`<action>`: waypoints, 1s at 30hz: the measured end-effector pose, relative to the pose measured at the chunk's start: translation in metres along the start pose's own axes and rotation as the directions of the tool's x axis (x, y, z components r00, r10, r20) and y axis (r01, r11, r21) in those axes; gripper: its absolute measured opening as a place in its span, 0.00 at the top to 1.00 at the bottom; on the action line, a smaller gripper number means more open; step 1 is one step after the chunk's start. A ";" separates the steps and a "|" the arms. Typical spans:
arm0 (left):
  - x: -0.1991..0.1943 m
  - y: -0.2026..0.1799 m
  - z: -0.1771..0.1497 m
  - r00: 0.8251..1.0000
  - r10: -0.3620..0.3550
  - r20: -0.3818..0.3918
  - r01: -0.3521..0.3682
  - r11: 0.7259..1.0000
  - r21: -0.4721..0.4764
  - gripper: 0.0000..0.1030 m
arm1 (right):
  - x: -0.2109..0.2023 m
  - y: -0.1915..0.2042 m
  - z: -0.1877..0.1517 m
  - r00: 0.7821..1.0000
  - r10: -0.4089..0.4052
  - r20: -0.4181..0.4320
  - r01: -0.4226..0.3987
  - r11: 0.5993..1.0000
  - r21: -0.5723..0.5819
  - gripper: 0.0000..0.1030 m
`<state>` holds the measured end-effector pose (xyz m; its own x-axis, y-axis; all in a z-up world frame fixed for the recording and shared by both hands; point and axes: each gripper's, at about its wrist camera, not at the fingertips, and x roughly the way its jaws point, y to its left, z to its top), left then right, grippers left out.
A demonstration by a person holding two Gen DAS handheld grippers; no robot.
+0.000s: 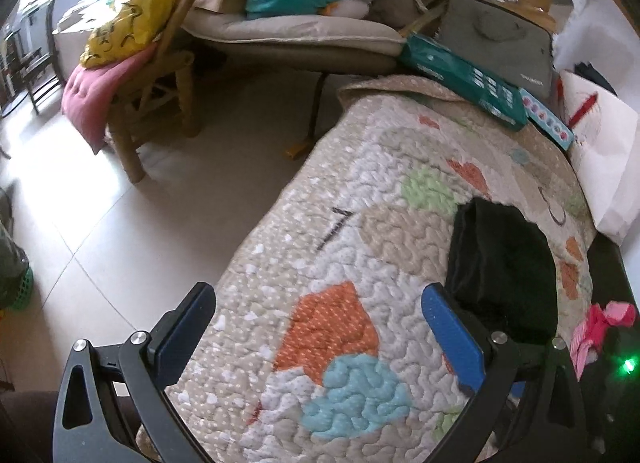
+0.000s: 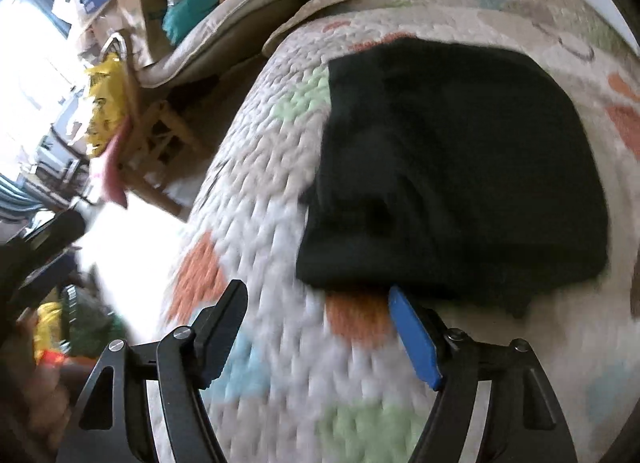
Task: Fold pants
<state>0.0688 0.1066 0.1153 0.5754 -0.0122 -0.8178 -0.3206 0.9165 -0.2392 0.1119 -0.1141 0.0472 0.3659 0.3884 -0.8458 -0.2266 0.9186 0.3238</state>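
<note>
The black pants lie folded into a compact bundle on a quilted patchwork blanket. In the right wrist view the pants fill the upper right. My left gripper is open and empty, above the blanket, with the pants just right of its right finger. My right gripper is open and empty, just in front of the near edge of the pants. Its right fingertip sits at that edge. The left gripper shows in the right wrist view at the far left.
A green box, a grey case and white paper lie at the blanket's far end. A wooden chair with a pink cushion and yellow bag stands on the tiled floor to the left. A pink ribbon lies at right.
</note>
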 end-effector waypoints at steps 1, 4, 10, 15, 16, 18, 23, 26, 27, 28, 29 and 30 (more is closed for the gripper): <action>0.001 -0.007 -0.004 1.000 -0.010 -0.004 0.010 1.000 0.021 0.00 | -0.008 -0.005 -0.008 1.000 0.021 -0.010 -0.021 1.000 0.009 0.24; 0.002 -0.027 -0.016 0.999 -0.036 -0.014 0.037 0.996 0.084 0.00 | -0.038 -0.026 -0.029 1.000 -0.012 -0.002 0.012 1.000 0.019 0.23; -0.004 -0.076 -0.058 0.999 -0.043 0.002 0.041 0.964 0.263 0.00 | -0.095 -0.063 -0.054 0.967 -0.214 0.142 0.197 0.973 0.122 0.22; -0.020 -0.096 -0.091 0.999 -0.026 -0.018 0.031 0.937 0.347 0.00 | -0.119 -0.078 -0.079 0.912 -0.350 0.215 0.311 0.930 0.193 0.19; -0.024 -0.098 -0.094 1.000 -0.015 -0.010 0.018 0.934 0.357 0.00 | -0.119 -0.080 -0.082 0.907 -0.362 0.215 0.321 0.926 0.200 0.19; -0.033 -0.101 -0.099 1.000 -0.012 0.002 0.010 0.932 0.362 0.00 | -0.118 -0.083 -0.084 0.911 -0.357 0.206 0.313 0.925 0.215 0.19; -0.046 -0.099 -0.103 1.000 -0.013 0.009 0.010 0.940 0.340 0.00 | -0.125 -0.078 -0.084 0.922 -0.302 0.244 0.251 0.943 0.219 0.19; -0.048 -0.094 -0.102 1.000 -0.023 -0.012 0.025 0.950 0.310 0.00 | -0.129 -0.070 -0.086 0.910 -0.316 0.269 0.274 0.944 0.183 0.19; -0.049 -0.093 -0.103 1.000 -0.026 -0.017 0.030 0.953 0.302 0.00 | -0.128 -0.068 -0.085 0.907 -0.320 0.274 0.280 0.944 0.176 0.19; -0.049 -0.092 -0.104 0.999 -0.030 -0.024 0.036 0.956 0.292 0.00 | -0.129 -0.065 -0.086 0.903 -0.326 0.281 0.288 0.943 0.168 0.19; -0.049 -0.090 -0.105 0.999 -0.035 -0.029 0.042 0.957 0.286 0.00 | -0.130 -0.063 -0.086 0.899 -0.330 0.288 0.295 0.942 0.158 0.19; -0.049 -0.089 -0.106 0.999 -0.040 -0.035 0.048 0.959 0.280 0.00 | -0.131 -0.061 -0.086 0.897 -0.333 0.292 0.300 0.942 0.153 0.19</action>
<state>-0.0103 -0.0168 0.1217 0.5611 -0.0628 -0.8253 -0.0690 0.9901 -0.1222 0.0003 -0.2278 0.1020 0.6671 0.0641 -0.7422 0.0340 0.9926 0.1163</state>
